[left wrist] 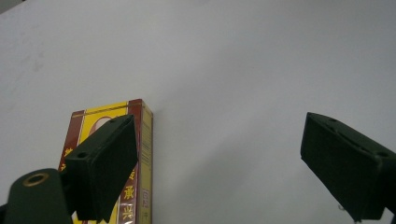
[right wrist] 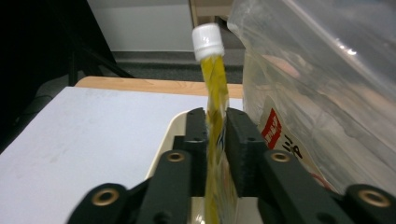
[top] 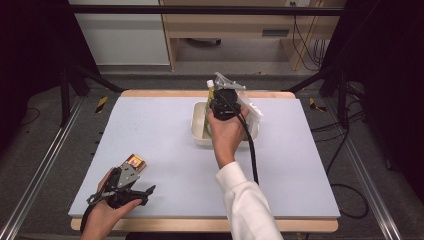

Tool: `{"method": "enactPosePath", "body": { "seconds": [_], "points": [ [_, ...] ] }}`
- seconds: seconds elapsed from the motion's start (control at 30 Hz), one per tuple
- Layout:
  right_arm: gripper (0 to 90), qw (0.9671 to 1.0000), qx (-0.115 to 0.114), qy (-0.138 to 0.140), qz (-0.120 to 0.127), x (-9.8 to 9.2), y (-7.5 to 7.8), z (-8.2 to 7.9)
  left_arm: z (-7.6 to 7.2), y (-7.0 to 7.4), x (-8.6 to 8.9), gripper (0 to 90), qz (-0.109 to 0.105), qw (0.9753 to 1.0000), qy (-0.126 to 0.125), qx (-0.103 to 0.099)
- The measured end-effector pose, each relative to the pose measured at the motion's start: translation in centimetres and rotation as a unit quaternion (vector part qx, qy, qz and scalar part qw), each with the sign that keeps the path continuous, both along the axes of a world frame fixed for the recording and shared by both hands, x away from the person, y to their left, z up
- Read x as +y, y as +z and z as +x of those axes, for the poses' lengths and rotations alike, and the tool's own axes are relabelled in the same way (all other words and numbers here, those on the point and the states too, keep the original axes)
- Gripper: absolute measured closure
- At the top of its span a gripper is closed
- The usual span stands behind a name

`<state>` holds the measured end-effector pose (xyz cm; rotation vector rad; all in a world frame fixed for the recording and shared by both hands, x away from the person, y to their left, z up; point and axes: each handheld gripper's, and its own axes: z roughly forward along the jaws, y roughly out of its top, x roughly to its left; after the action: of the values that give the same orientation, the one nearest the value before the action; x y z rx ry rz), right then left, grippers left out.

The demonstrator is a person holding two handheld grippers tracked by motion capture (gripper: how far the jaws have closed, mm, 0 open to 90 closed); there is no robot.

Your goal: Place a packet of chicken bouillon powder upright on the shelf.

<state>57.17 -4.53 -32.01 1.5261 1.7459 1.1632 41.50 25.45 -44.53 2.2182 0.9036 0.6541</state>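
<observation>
Grey table [top: 165, 125]; right gripper [right wrist: 215, 130] fingers clamping yellow pouch [right wrist: 214, 88], left gripper [left wrist: 224, 154] spread beside box [left wrist: 140, 140].

From the high view I get even overhead light on the pale surface [top: 165, 135], with dark, murky edges left and right. Shadows are soft and short. In the right gripper view the white cap [right wrist: 208, 41] is smeared with motion blur and the plastic bag [right wrist: 327, 70] throws glare. The left gripper view looks flat and slightly soft, its near claw blurred.
</observation>
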Motion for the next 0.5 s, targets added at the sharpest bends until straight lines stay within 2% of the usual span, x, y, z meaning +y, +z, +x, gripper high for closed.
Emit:
{"method": "enactPosePath", "body": {
  "seconds": [0.1, 0.13, 0.3, 0.37, 0.5],
  "points": [
    [70.1, 0.9999, -0.012, 0.008, 0.001, 0.1, 0.3, -0.6, 0.0, 0.0, 0.0, 10.6, 0.000, 1.0000, 0.000, 0.000],
    [69.3, 0.9998, -0.016, 0.014, -0.006, 0.1, 0.4, -0.8, 0.0, 0.1, 0.1, 10.6, 0.005, 1.0000, -0.002, 0.001],
    [62.0, 0.9988, -0.031, 0.034, -0.019, 0.3, 0.7, -2.2, 0.0, 0.2, 0.2, 10.5, -0.002, 1.0000, 0.001, -0.004],
    [58.4, 0.9978, -0.034, 0.055, -0.012, 0.2, 0.8, -2.7, 0.0, 0.2, 0.3, 10.2, -0.005, 1.0000, 0.002, -0.006],
    [53.6, 0.9950, -0.051, 0.081, -0.030, 0.0, 0.8, -4.1, 0.0, 0.4, 0.5, 9.4, -0.008, 0.9999, 0.005, -0.013]
  ]
}}
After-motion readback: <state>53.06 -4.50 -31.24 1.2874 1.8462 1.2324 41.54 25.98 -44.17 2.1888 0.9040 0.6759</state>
